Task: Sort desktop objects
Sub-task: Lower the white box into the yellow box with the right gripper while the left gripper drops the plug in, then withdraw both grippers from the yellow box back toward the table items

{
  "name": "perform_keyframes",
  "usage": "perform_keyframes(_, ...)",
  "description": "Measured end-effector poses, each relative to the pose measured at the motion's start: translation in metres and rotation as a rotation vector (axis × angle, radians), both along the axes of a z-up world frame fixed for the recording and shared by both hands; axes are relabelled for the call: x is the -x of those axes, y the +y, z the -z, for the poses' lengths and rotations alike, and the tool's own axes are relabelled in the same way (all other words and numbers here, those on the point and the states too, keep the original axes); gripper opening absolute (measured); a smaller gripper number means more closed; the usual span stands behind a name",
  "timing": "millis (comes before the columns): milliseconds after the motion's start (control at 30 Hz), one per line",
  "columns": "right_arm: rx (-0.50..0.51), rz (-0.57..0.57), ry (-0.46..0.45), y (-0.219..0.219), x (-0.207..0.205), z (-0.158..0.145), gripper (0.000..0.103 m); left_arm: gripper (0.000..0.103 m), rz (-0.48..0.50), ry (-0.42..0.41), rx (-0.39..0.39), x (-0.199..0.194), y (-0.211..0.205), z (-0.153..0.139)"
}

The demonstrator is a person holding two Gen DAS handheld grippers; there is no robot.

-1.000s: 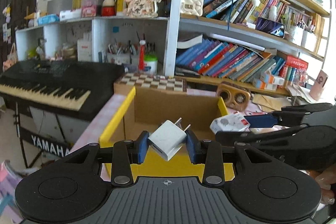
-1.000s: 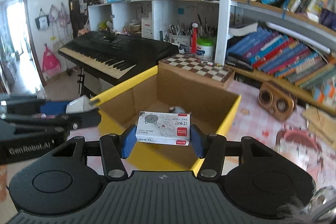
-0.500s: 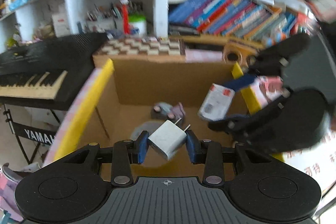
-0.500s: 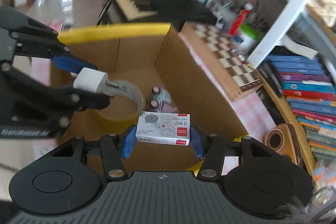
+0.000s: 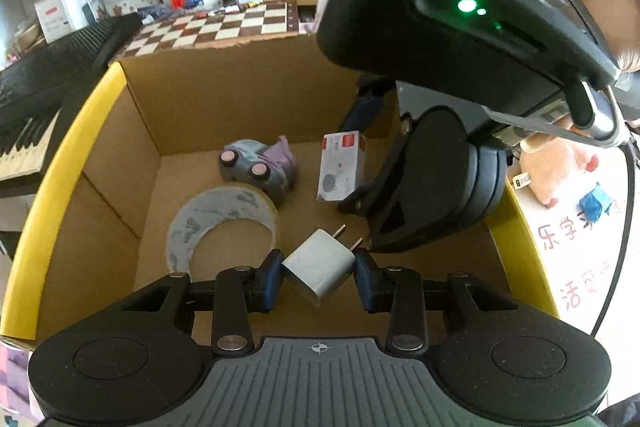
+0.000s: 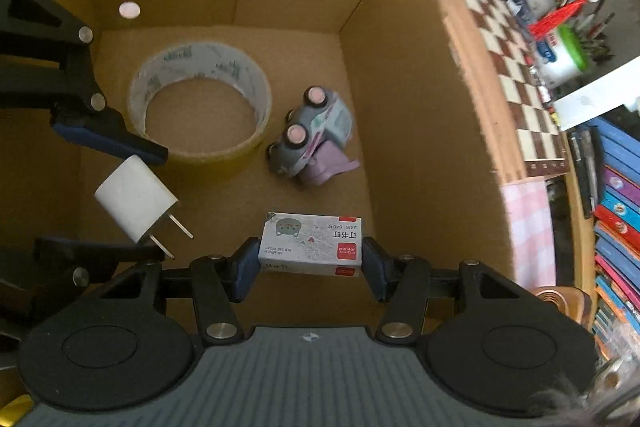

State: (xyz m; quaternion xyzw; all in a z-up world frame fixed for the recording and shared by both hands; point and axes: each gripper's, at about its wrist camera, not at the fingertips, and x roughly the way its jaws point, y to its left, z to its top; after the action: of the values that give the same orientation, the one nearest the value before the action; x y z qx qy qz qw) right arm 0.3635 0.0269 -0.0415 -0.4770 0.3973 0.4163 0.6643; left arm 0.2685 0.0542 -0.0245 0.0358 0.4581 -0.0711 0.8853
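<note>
My left gripper (image 5: 318,277) is shut on a white plug adapter (image 5: 320,269) and holds it inside the cardboard box (image 5: 248,75), above its floor. My right gripper (image 6: 310,263) is shut on a small staple box (image 6: 311,243), also inside the box, to the right of the left one. The adapter (image 6: 134,201) and the left fingers (image 6: 108,135) show in the right wrist view; the staple box (image 5: 340,167) shows in the left wrist view. A tape roll (image 6: 200,107) and a toy car (image 6: 312,135) lie on the box floor.
The box has a yellow rim (image 5: 52,171). A chessboard (image 5: 216,27) lies behind it, a keyboard (image 5: 36,87) to the left, bookshelves (image 6: 616,211) beyond. A pink plush (image 5: 556,167) lies right of the box.
Both grippers have moved forward and down, from above the box's edge into the box, each still holding its object. The box floor with tape roll and toy car now fills the views.
</note>
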Motion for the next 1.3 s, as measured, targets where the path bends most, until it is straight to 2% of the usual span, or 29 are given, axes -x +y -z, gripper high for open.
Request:
perform_keyframes(100,-0.007,0.019,0.019,-0.002,-0.004,0.001,0.052,0.037,0.000,-0.001,-0.003,0.000,-0.001,0.000)
perform_keyframes(167,-0.027,0.033,0.017,-0.005,-0.005,-0.001,0.053,0.041,0.003,-0.008,-0.014,0.000,-0.002,-0.002)
perform_keyframes(300,-0.085,0.072,-0.012,-0.011,-0.001,-0.015,0.056,0.065,0.000,-0.059,-0.036,0.011,-0.005,-0.012)
perform_keyframes(367,-0.130,0.094,-0.027,-0.017,0.004,-0.024,0.056,0.074,-0.003,-0.085,-0.026,0.014,-0.001,-0.018)
perform_keyframes(467,-0.212,0.144,-0.050,-0.029,0.013,-0.041,0.056,0.079,-0.014,-0.140,-0.015,0.027,0.003,-0.029)
perform_keyframes(567,-0.315,0.206,-0.104,-0.042,0.025,-0.059,0.060,0.087,-0.037,-0.204,-0.040,0.039,0.008,-0.040)
perform_keyframes(667,-0.427,0.297,-0.170,-0.054,0.037,-0.075,0.062,0.099,-0.094,-0.262,-0.073,0.053,0.017,-0.048)
perform_keyframes(733,-0.493,0.354,-0.204,-0.062,0.051,-0.083,0.062,0.099,-0.159,-0.307,-0.090,0.067,0.023,-0.051)
perform_keyframes(867,-0.596,0.449,-0.252,-0.079,0.084,-0.094,0.062,0.099,-0.224,-0.342,-0.075,0.090,0.035,-0.054)
perform_keyframes(1033,-0.666,0.567,-0.313,-0.097,0.129,-0.098,0.062,0.100,-0.255,-0.385,-0.056,0.118,0.041,-0.062)
perform_keyframes(1300,-0.761,0.814,-0.355,-0.123,0.185,-0.092,0.064,0.100,-0.276,-0.434,-0.013,0.162,0.047,-0.070)
